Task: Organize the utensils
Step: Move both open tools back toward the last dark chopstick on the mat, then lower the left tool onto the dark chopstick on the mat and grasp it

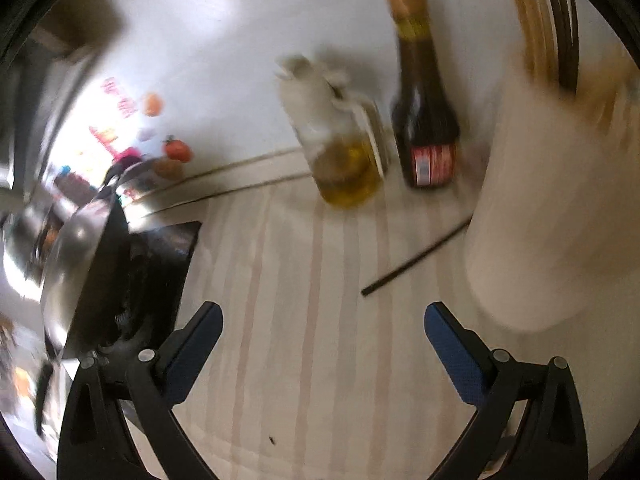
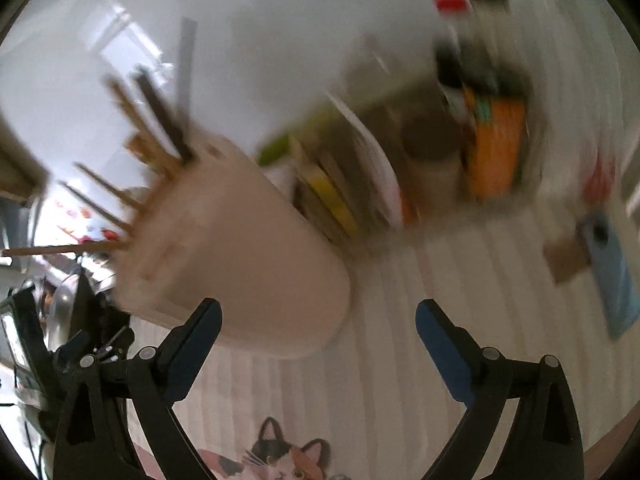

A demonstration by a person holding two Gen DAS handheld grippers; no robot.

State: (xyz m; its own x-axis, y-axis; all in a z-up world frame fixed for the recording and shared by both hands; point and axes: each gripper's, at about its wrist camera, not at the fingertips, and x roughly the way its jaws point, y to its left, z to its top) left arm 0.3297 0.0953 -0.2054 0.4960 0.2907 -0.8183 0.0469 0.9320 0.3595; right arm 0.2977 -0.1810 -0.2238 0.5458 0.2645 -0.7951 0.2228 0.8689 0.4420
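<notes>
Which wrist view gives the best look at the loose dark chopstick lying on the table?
The left wrist view. The dark chopstick lies flat on the striped tablecloth, one end running behind the white utensil holder. The right wrist view shows the holder but not that stick.

On my left wrist view, the utensil holder point(image 1: 552, 208) stands at the right on the worktop point(image 1: 304, 340), with chopsticks point(image 1: 540, 20) standing in it. One loose chopstick point(image 1: 416, 258) lies on the worktop just left of the holder's base. Behind it stand the sauce bottle point(image 1: 424, 120) and, to its left, the oil jug point(image 1: 344, 152). A pan point(image 1: 76, 264) sits far left. On my right wrist view, books point(image 2: 344, 184) stand behind the holder.
</notes>
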